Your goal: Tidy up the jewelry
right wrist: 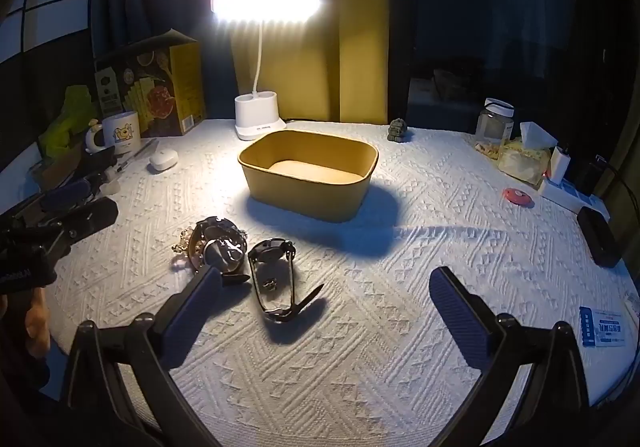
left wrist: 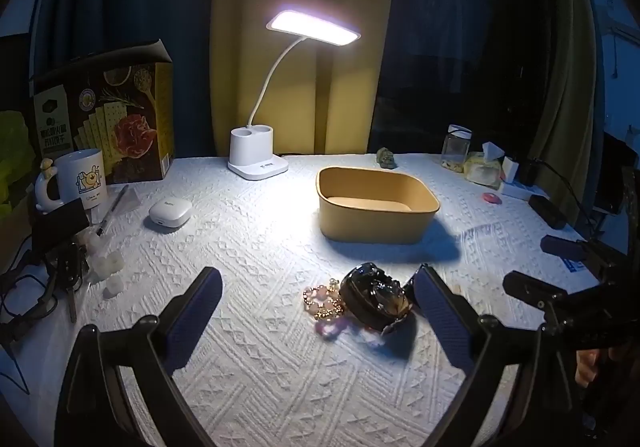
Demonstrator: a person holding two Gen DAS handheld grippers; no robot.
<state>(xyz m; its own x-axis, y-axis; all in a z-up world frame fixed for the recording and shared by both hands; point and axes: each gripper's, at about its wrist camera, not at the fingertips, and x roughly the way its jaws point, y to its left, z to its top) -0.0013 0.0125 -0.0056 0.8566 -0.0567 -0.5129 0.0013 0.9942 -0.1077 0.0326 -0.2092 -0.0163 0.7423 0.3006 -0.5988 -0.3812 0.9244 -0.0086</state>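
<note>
Yellow box (right wrist: 308, 183) well apart from jewelry (right wrist: 218, 247); both hand-held grippers (left wrist: 318, 297) (right wrist: 326, 293) spread wide, empty.

We've got both grippers low over the table, jaws spread wide, nothing between the pads. Left gripper (left wrist: 316, 299) points forward; right gripper (right wrist: 326, 297) does too, its tips showing at the right edge of the left wrist view, both level
</note>
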